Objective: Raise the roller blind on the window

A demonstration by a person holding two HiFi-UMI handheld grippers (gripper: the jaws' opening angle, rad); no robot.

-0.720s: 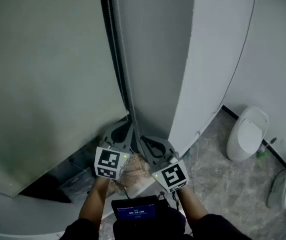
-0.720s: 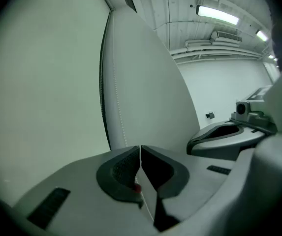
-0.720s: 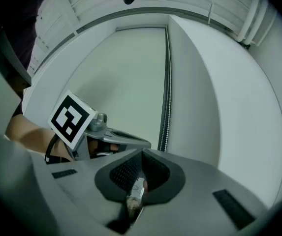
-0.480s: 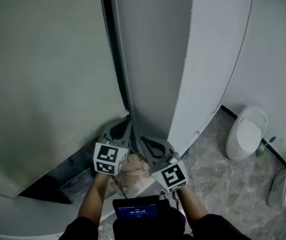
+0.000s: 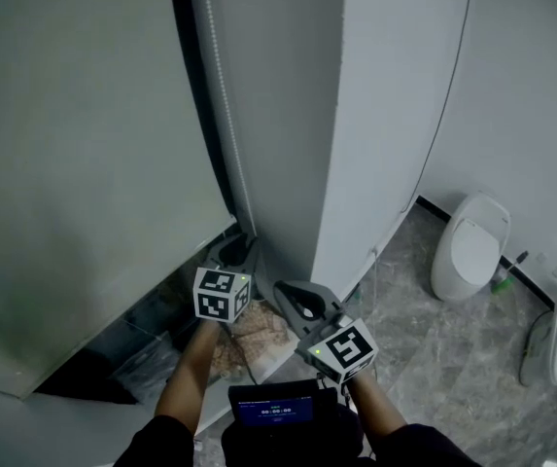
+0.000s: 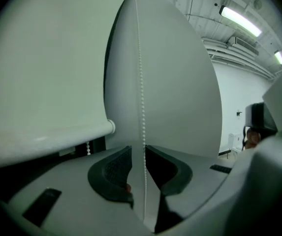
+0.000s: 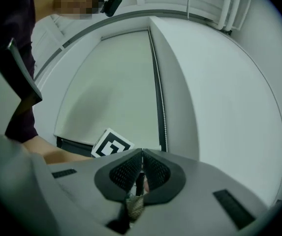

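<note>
The pale roller blind (image 5: 74, 144) hangs over the window on the left, its bottom rail (image 6: 57, 137) low. A white bead chain (image 5: 222, 115) runs down between the blind and the grey wall pillar (image 5: 288, 115). My left gripper (image 5: 237, 253) is up against the chain. In the left gripper view the bead chain (image 6: 142, 132) passes through the gap of my left gripper (image 6: 137, 166), whose jaws stand apart. My right gripper (image 5: 295, 298) sits lower and to the right. In the right gripper view my right gripper (image 7: 141, 154) has its tips pressed together on the chain (image 7: 162, 117).
A second strand of chain (image 6: 88, 148) hangs under the blind's rail. White urinals (image 5: 468, 251) (image 5: 550, 348) stand along the right wall above a marbled floor (image 5: 424, 358). A small lit screen (image 5: 276, 412) sits at the person's chest. A dark opening (image 5: 113, 343) shows below the blind.
My left gripper has slid up along the chain, closer to the pillar. The right gripper has dropped slightly down and right. The view has shifted a little.
</note>
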